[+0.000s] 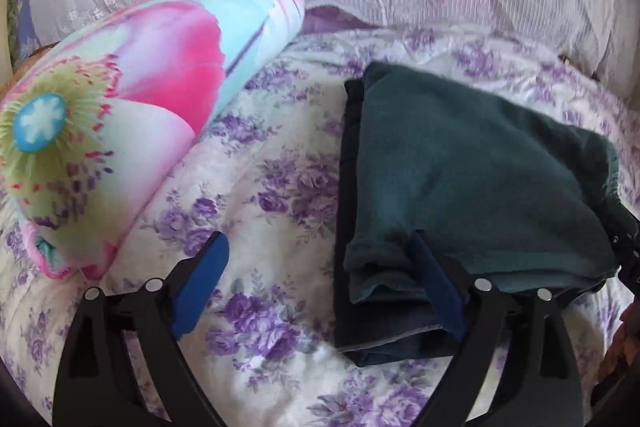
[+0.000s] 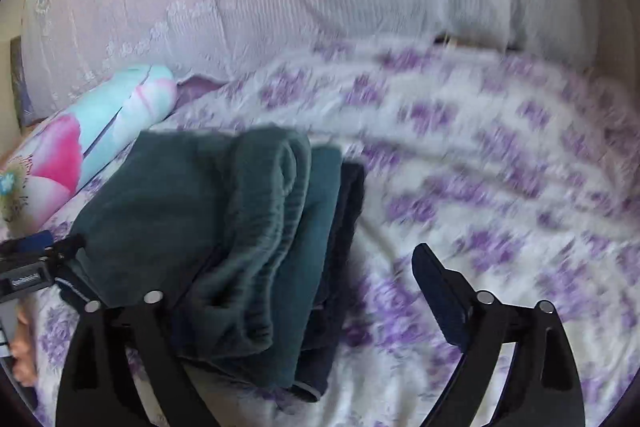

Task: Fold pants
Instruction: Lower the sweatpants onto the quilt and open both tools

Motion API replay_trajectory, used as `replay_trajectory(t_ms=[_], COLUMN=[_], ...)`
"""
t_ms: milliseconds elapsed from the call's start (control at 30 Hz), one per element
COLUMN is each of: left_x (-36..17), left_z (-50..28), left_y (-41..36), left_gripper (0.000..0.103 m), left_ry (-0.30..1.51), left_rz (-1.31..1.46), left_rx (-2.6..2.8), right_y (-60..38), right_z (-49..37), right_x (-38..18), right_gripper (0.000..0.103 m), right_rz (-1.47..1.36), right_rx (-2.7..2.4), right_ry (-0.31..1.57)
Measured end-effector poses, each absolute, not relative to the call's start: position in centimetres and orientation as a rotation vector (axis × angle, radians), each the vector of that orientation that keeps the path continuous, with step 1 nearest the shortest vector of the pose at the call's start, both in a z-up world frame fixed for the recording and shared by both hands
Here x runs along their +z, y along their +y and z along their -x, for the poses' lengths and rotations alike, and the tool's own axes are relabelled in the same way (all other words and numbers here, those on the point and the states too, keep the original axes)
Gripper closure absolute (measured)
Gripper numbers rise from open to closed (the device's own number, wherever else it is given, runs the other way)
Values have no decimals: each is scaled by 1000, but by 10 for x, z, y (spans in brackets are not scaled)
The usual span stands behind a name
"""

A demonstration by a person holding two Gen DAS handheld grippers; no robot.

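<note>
The pants (image 1: 472, 179), dark teal and folded into a thick pile, lie on the bed (image 1: 272, 187) with its purple flower cover. A darker cloth (image 1: 384, 339) lies under the pants and shows at their near and left edges. The left tongs (image 1: 320, 259) stand wide: one finger (image 1: 436, 291) touches the near edge of the pants, the other finger (image 1: 204, 283) is over the cover, left of the pants. The right tongs (image 2: 304, 279) are also wide; one finger is hidden by the pants, the other (image 2: 440, 291) is right of the pants, over the cover. A flower pillow (image 1: 132, 99) lies left of the pants
</note>
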State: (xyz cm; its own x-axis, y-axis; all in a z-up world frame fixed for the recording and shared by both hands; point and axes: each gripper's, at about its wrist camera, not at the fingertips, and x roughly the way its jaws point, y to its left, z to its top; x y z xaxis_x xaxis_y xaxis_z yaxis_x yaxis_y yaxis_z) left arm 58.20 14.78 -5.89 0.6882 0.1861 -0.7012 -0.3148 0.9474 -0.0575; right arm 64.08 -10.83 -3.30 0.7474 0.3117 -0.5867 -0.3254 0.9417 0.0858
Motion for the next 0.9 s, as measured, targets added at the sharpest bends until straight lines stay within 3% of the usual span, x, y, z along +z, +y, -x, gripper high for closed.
replay_trajectory(t_ms=[233, 500, 900], left_x=[-51, -33, -16], left_z=[-572, -493, -362], left_y=[142, 105, 74], left_gripper=[15, 15, 7], left_ry=[706, 621, 623], left_rz=[139, 25, 63], left_rx=[297, 298, 236], right_y=[-108, -135, -174], right_z=[-613, -529, -415], right_x=[-11, 7, 2], right_gripper=[6, 4, 4], right_rz=[95, 51, -93], right_rx=[318, 282, 273], right_ry=[429, 218, 355])
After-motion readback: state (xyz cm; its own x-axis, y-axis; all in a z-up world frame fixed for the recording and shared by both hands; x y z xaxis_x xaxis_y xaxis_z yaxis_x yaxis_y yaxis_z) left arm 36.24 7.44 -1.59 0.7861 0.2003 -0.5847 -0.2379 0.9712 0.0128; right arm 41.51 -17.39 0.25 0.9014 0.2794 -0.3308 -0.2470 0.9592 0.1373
